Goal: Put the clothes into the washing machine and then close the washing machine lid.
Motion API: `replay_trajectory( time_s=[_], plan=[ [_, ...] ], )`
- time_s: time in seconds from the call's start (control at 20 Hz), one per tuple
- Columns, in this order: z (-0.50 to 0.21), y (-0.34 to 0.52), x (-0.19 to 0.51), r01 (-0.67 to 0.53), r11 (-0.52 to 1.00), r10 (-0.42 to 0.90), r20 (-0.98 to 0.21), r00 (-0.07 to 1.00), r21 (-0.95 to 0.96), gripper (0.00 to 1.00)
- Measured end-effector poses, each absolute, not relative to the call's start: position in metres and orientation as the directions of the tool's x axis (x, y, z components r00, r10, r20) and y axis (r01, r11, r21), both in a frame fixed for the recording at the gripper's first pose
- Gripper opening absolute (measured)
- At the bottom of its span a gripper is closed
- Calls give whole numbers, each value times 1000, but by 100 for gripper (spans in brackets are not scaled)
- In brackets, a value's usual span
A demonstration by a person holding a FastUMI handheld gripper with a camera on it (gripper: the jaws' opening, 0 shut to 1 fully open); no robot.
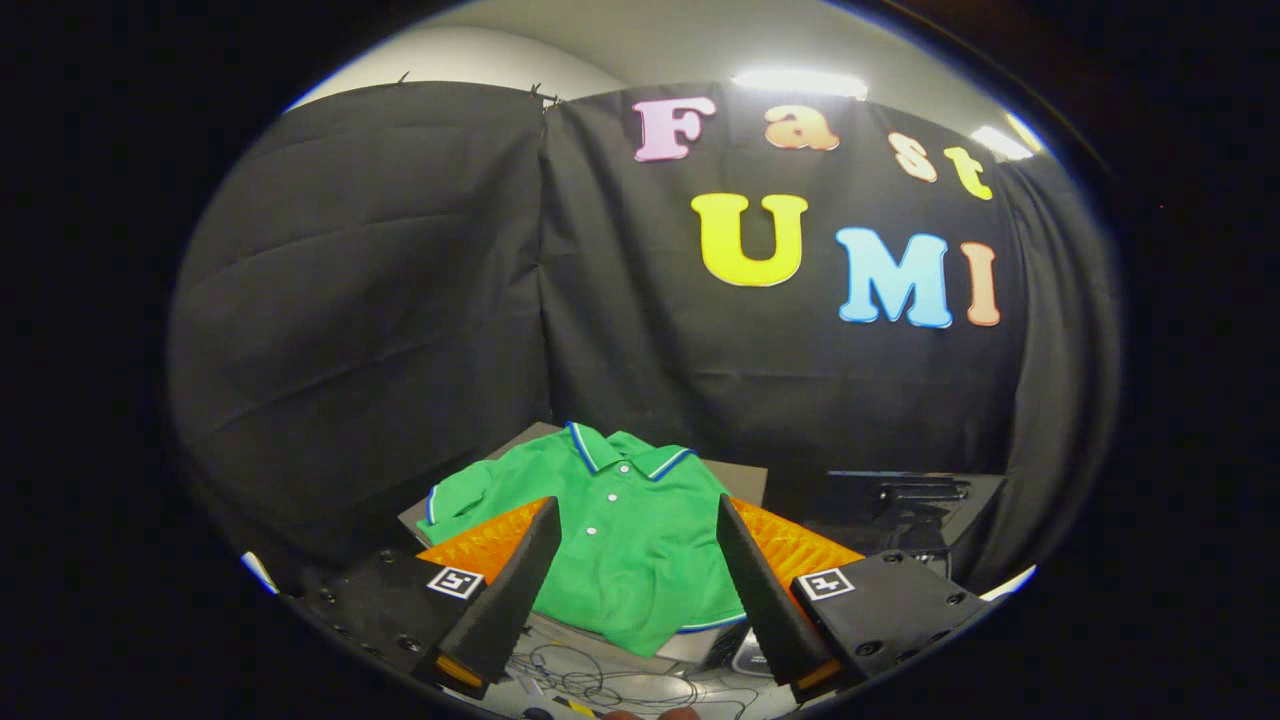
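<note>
the green polo shirt (625, 520) lies flat on a grey surface (745, 478) at lower centre, just ahead of the fingers (633, 585), collar pointing away. the fingers stand wide apart, empty, framing the shirt's body.

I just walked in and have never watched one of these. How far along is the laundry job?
Nothing looks done yet. The green polo shirt lies spread flat on a grey board, ungrasped. In hand: the gripper is open, its fingers wide apart with the shirt showing between and just beyond them, touching nothing. Left: grab the shirt, put it in the washer, close the lid. A dark unit sits beside the board; I cannot tell whether it is the washer.
</note>
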State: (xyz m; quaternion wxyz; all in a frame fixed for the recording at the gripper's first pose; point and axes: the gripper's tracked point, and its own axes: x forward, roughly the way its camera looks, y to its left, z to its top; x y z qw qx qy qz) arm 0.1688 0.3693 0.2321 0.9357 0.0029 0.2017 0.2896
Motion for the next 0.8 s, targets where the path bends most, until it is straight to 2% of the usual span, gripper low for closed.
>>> replay_trajectory(
  time_s=[0.4,0.8],
  plan=[
    [200,463,225,-526,838,510,-556,656,148,96],
    [131,480,248,-503,863,388,-693,608,42,97]
  ],
)
